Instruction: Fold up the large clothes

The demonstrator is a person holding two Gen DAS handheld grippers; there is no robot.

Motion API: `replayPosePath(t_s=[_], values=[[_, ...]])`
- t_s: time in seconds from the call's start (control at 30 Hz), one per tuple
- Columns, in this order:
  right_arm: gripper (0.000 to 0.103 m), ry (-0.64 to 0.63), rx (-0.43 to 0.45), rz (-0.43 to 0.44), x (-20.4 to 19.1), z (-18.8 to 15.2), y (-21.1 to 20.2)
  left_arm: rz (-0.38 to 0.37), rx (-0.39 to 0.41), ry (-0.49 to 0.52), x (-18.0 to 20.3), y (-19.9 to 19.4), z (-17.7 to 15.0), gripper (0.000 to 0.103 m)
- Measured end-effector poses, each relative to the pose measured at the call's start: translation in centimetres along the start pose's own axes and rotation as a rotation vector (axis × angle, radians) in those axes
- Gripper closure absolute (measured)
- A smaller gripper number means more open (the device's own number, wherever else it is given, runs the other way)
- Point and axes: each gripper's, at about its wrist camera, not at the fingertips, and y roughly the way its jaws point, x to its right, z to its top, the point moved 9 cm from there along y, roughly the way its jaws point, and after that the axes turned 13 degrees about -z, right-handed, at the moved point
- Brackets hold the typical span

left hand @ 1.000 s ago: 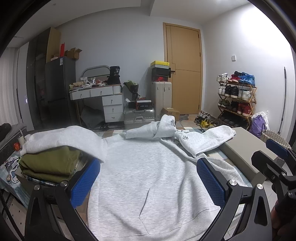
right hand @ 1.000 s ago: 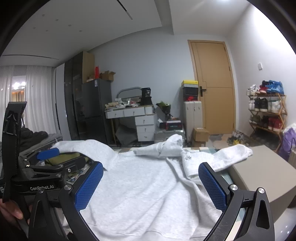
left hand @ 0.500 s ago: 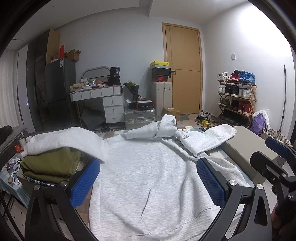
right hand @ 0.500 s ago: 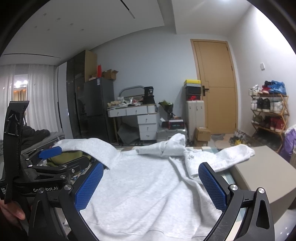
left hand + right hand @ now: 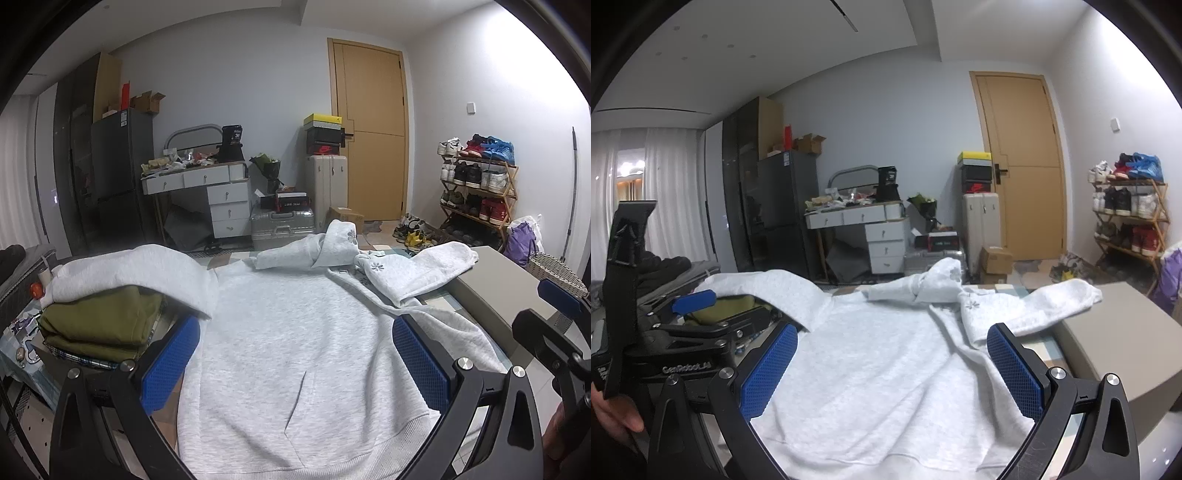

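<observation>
Left wrist view: left gripper (image 5: 295, 360) hovers over the hem end of a light grey hoodie (image 5: 295, 332), jaws wide apart, holding nothing. Hoodie lies front up, spread flat on the work surface, kangaroo pocket toward the camera, hood (image 5: 332, 243) bunched at the far end. One sleeve (image 5: 417, 269) is draped onto a grey box (image 5: 495, 295) at the right; the other sleeve (image 5: 133, 269) lies over a folded olive garment (image 5: 99, 321) at the left, which sits on top of a plaid item (image 5: 85, 360). Part of the right gripper (image 5: 561, 321) shows at the right edge, beside the hoodie. Behind: white drawer desk (image 5: 218, 199), wooden door (image 5: 369, 136), shoe rack (image 5: 476, 184).

Right wrist view: right gripper (image 5: 892, 369) also above the hoodie (image 5: 886, 362) near its hem, blue pads well apart, nothing between them. Left gripper (image 5: 694, 332) visible at the left, over the olive garment (image 5: 735, 304); from this angle its jaw gap is hard to judge. A hand (image 5: 617, 417) holds it at the lower left edge. Sleeve (image 5: 1052, 306) rests on the grey box (image 5: 1119, 332).
</observation>
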Motion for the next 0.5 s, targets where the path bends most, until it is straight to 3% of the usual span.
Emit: replayPosePath(t_s=[0.3, 0.5], values=[[0.0, 0.041, -0.031, -0.01, 1.6, -0.3, 1.7, 0.001, -0.03, 0.012, -0.2, 1.5, -0.1, 0.001], [0.0, 0.119, -0.098, -0.059, 6.4, 0.1, 6.0, 0.0, -0.09, 0.029, -0.7, 4.9, -1.4, 0.001]])
